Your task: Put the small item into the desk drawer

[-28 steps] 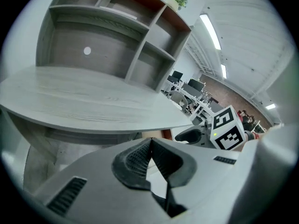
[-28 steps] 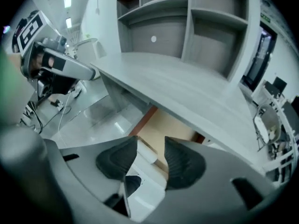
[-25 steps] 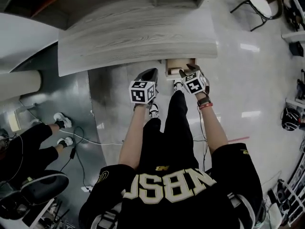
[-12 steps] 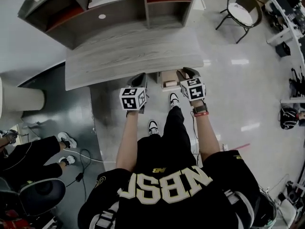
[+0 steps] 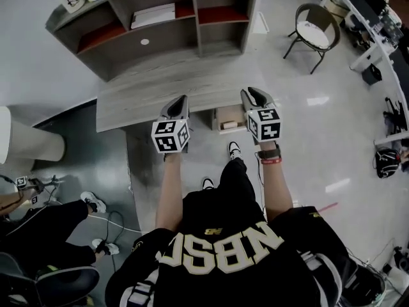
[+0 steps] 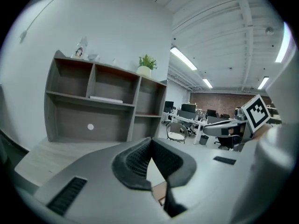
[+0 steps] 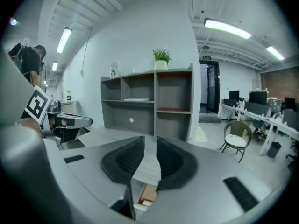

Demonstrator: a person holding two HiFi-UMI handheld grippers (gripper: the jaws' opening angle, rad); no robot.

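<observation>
Head view: you are holding the grey left gripper (image 5: 183, 98) shut and empty, the right gripper (image 5: 249, 93) just narrowing on nothing, seemingly finished with the open light-wood drawer (image 5: 230, 114).

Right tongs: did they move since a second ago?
Yes. The right tongs lifted up from the open drawer to above the desk edge, closing partway with nothing between them.

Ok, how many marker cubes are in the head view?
2. The left cube is on the left gripper, left of the open drawer; the right cube is on the right gripper, right of it. None seems hidden.
</observation>
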